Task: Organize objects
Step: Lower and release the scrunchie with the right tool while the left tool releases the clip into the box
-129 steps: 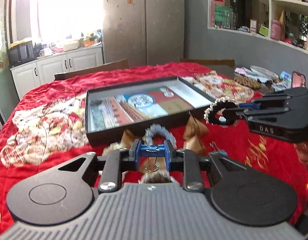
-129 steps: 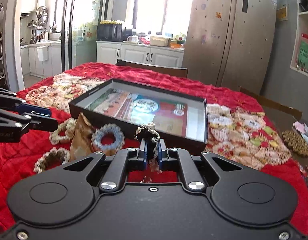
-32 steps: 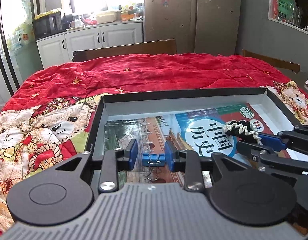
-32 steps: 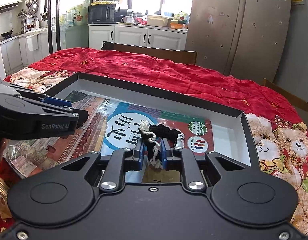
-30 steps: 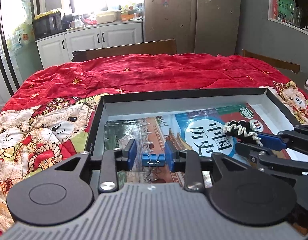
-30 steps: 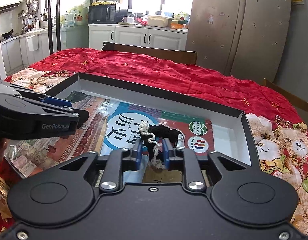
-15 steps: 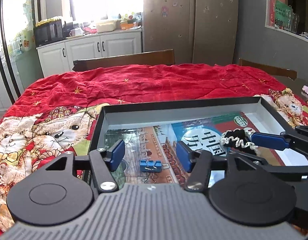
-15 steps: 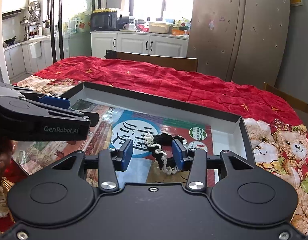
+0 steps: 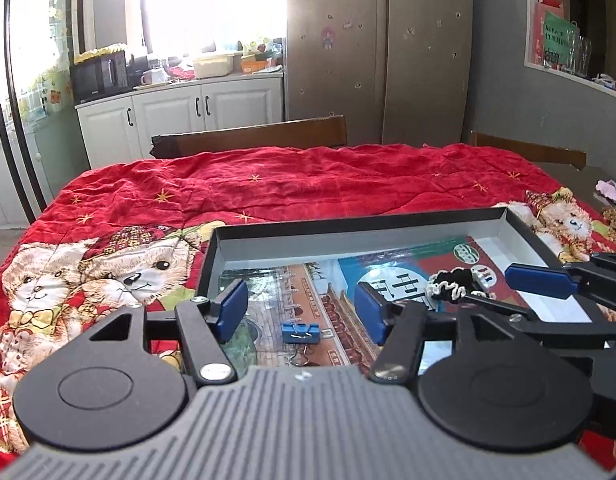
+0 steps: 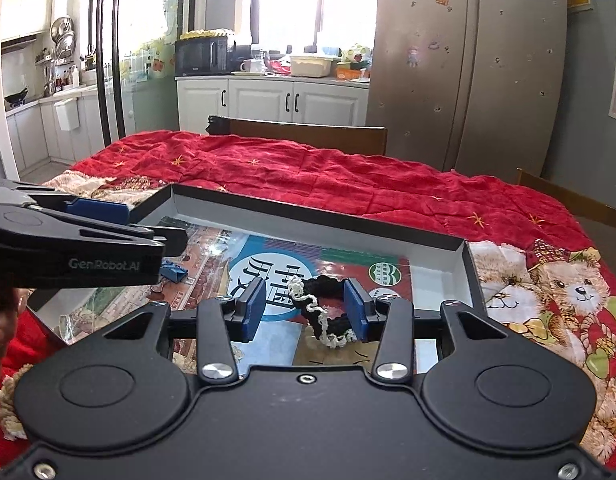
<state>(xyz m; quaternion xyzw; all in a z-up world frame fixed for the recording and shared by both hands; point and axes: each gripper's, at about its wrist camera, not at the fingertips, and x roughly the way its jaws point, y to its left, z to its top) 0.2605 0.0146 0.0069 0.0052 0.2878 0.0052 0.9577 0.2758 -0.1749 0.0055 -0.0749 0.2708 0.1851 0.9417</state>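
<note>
A shallow black box (image 9: 347,226) (image 10: 319,216) with a printed sheet on its floor lies on the red quilt. A blue binder clip (image 9: 300,332) lies on that sheet, also seen in the right wrist view (image 10: 172,271). My left gripper (image 9: 302,312) is open above it, apart from it. A black scrunchie with a white frill (image 10: 321,312) (image 9: 453,284) lies in the box. My right gripper (image 10: 306,310) is open around it; its right pad is close to the scrunchie.
The red teddy-bear quilt (image 9: 308,176) covers the table. A beige scrunchie (image 10: 6,408) lies outside the box at the near left. Wooden chair backs (image 9: 248,136) stand behind the table. Small items (image 9: 613,216) lie at the far right edge.
Both grippers carried their items from the quilt into the box, then opened. The clip and scrunchie now rest on the box floor, and both grippers have lifted slightly.
</note>
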